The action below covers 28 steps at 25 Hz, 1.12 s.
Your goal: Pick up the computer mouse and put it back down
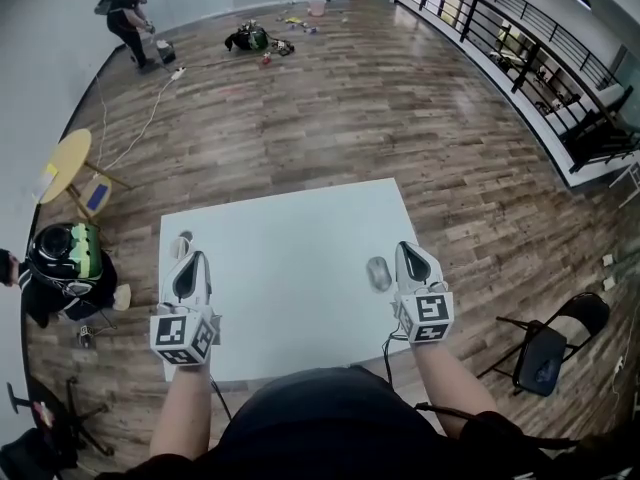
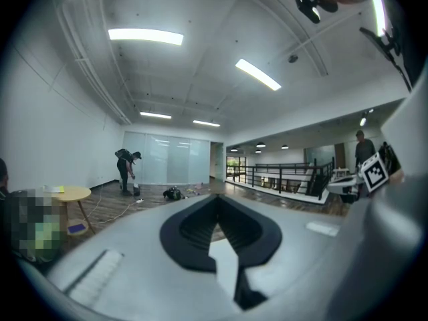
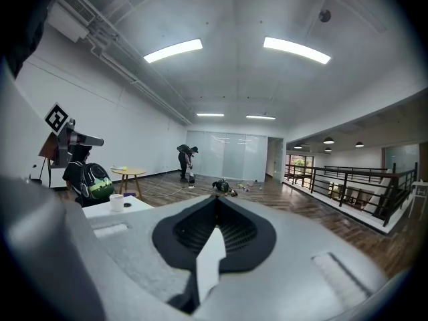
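Observation:
A grey computer mouse (image 1: 378, 273) lies on the white table (image 1: 290, 298), near its right side. My right gripper (image 1: 408, 249) hovers just to the right of the mouse, apart from it, jaws shut with nothing between them. My left gripper (image 1: 190, 258) is over the table's left edge, also shut and empty. In the left gripper view the jaws (image 2: 215, 199) meet at their tips, and the right gripper (image 2: 374, 172) shows at the far right. The right gripper view shows its own jaws (image 3: 216, 202) pressed together. The mouse is hidden in both gripper views.
A small white cup (image 1: 183, 239) stands at the table's far left corner, also seen in the right gripper view (image 3: 117, 201). A black folding chair (image 1: 545, 353) stands right of the table. A seated person (image 1: 62, 263) and a round yellow table (image 1: 68, 163) are to the left.

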Each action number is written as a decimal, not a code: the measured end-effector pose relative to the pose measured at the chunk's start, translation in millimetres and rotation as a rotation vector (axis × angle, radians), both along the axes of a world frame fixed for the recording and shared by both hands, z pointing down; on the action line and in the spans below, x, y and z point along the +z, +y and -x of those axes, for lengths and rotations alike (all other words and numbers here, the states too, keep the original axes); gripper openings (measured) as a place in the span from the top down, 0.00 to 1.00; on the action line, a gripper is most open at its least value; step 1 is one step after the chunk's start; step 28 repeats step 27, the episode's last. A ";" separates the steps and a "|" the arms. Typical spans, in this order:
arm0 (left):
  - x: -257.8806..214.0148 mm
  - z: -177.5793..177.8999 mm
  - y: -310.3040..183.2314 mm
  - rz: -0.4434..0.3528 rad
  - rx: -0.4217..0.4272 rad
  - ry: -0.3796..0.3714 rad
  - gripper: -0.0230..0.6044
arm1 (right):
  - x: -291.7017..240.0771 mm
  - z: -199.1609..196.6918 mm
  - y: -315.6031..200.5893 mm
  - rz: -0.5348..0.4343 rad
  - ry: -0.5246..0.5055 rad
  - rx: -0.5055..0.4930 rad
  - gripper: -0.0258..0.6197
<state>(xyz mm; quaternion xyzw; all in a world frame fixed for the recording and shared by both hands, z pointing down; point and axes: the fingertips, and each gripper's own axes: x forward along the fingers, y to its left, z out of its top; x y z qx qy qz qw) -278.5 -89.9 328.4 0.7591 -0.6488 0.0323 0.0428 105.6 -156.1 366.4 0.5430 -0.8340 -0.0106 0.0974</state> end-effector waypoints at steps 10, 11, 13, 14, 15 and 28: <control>0.0 2.0 1.5 0.001 -0.010 0.000 0.96 | 1.7 1.0 -1.8 0.008 -0.018 -0.004 0.96; -0.6 2.7 1.6 0.002 -0.010 -0.001 0.96 | 0.8 1.2 -2.2 0.008 -0.019 -0.003 0.96; -1.6 2.9 2.2 0.003 -0.011 -0.001 0.96 | -1.2 0.6 -3.1 0.005 -0.020 -0.002 0.96; -1.5 2.4 3.2 0.002 -0.012 -0.001 0.96 | -1.7 -0.3 -3.1 0.003 -0.020 -0.001 0.96; -0.9 1.7 4.5 0.002 -0.013 -0.001 0.96 | -1.9 -1.5 -2.9 0.001 -0.020 -0.001 0.96; 1.8 1.5 12.2 -0.006 -0.032 -0.006 0.96 | 1.0 -5.3 -4.7 -0.009 -0.023 -0.005 0.96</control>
